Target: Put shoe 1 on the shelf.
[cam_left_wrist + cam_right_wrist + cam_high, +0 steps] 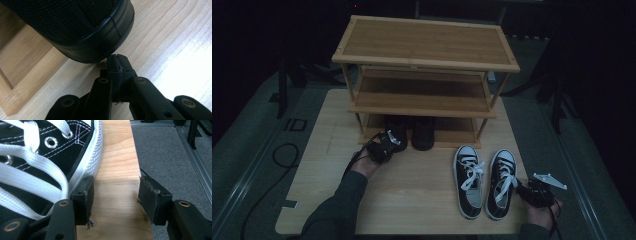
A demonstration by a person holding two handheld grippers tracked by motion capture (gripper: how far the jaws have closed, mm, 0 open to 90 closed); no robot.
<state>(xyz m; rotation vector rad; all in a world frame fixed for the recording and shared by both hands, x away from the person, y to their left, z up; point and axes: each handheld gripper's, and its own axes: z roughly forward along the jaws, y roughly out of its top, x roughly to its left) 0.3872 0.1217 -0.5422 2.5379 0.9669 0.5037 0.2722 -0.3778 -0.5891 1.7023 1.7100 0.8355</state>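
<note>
The left gripper (117,65), fingers clenched on nothing, sat just behind the black shoe (82,27) on the rack's bottom shelf (462,131). The right gripper (113,195), fingers released, flanked the right sneaker (501,182), toe pointing away, on the desk (412,195).

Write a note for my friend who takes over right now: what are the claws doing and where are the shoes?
Left claw: shut, empty, tips at the heel of a black shoe.
Right claw: open, beside the right sneaker, gripping nothing.
Done: the two black shoes sit on the rack's bottom shelf, heels poking out.
Left: both black-and-white sneakers lie on the table and probably go on the rack next.
</note>
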